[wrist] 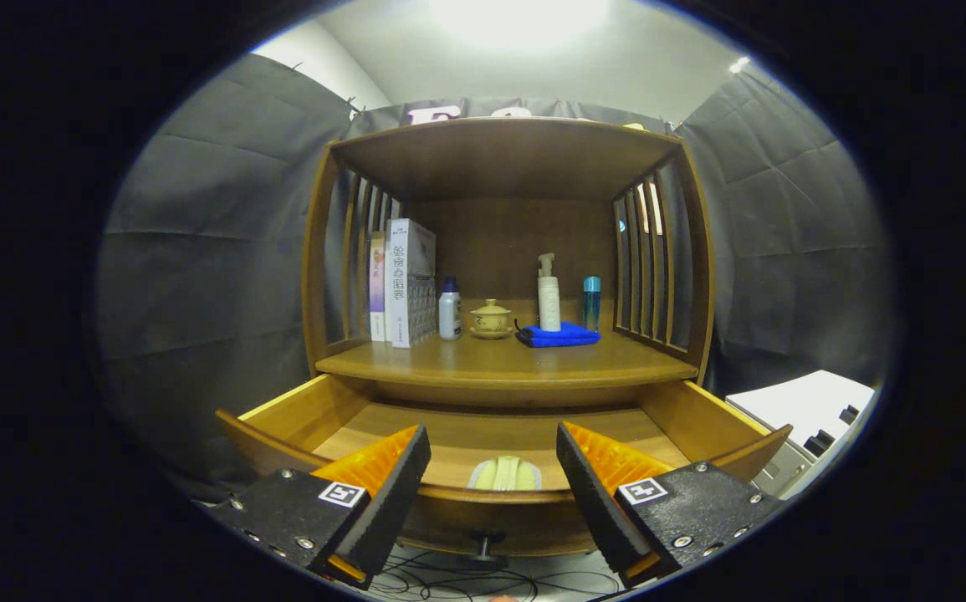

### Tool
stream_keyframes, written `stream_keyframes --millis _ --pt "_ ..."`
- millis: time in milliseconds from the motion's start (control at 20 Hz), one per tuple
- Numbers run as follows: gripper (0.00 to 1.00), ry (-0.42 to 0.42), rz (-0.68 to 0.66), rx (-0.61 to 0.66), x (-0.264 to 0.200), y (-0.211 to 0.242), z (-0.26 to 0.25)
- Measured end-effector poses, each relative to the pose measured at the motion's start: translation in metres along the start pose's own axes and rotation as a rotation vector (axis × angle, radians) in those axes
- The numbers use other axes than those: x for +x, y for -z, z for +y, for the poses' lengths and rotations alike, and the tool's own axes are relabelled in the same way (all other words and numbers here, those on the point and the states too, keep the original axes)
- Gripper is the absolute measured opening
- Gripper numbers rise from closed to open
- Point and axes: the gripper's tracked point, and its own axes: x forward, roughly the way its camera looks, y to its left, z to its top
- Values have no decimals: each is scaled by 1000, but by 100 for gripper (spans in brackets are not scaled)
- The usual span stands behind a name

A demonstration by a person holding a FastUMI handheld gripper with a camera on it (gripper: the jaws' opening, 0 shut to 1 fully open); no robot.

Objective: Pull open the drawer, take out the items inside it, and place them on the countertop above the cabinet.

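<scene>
Gripper spread over wooden drawer (pale rounded item inside)

The drawer front panel hides the lower part of the pale green item inside; I cannot identify it. My gripper, fingers spread, covers both front corners of the drawer floor. The books conceal the countertop behind them. Bottle labels are too small to resolve.
</scene>
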Motion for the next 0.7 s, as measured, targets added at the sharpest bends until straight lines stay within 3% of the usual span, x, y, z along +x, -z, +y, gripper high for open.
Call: stream_keyframes --millis 300,700 --pt "94 -9 99 20 41 -6 -7" --pt "94 -9 339 46 83 29 -13"
